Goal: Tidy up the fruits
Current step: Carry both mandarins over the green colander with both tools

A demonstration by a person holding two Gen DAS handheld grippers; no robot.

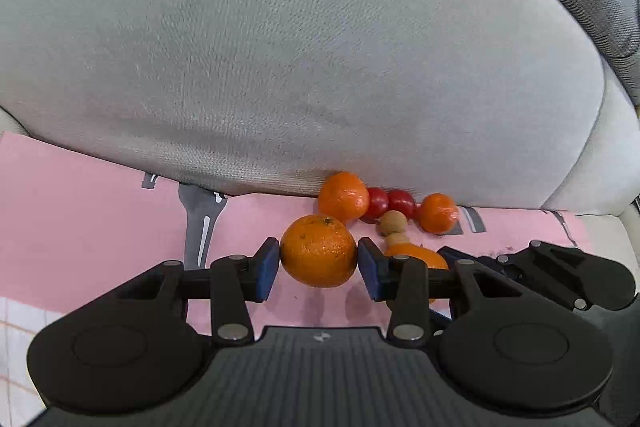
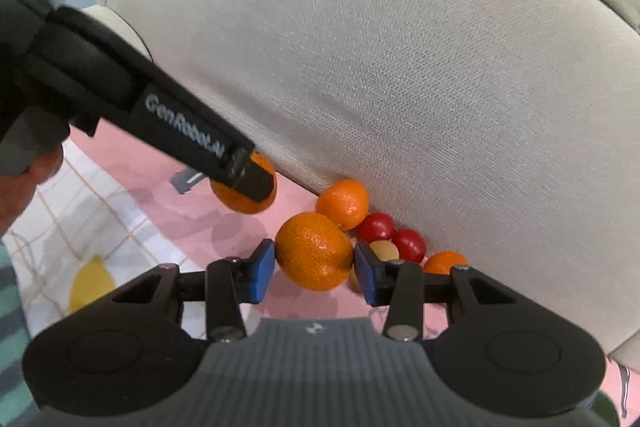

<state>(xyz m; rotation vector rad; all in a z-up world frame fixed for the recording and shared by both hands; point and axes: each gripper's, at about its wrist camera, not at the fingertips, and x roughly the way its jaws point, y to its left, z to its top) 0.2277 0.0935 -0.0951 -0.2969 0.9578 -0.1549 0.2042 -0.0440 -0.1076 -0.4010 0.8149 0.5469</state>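
Observation:
My left gripper [image 1: 318,269] is shut on an orange [image 1: 318,251], held just above the pink cloth [image 1: 100,211]. My right gripper [image 2: 315,269] is shut on another orange [image 2: 314,251]. In the right wrist view the left gripper [image 2: 256,183] holds its orange [image 2: 240,199] to the upper left. More fruit lies against the grey cushion [image 1: 300,47]: an orange [image 1: 343,197], two red fruits [image 1: 390,203], a small orange [image 1: 438,213] and two beige round fruits [image 1: 394,223]. The right gripper's orange [image 1: 420,254] shows partly behind my left finger.
The cushion [image 2: 400,67] rises steeply right behind the fruit. A checked cloth with a yellow lemon print [image 2: 90,283] lies to the left of the pink cloth. The right gripper's body [image 1: 560,275] sits close on the right in the left wrist view.

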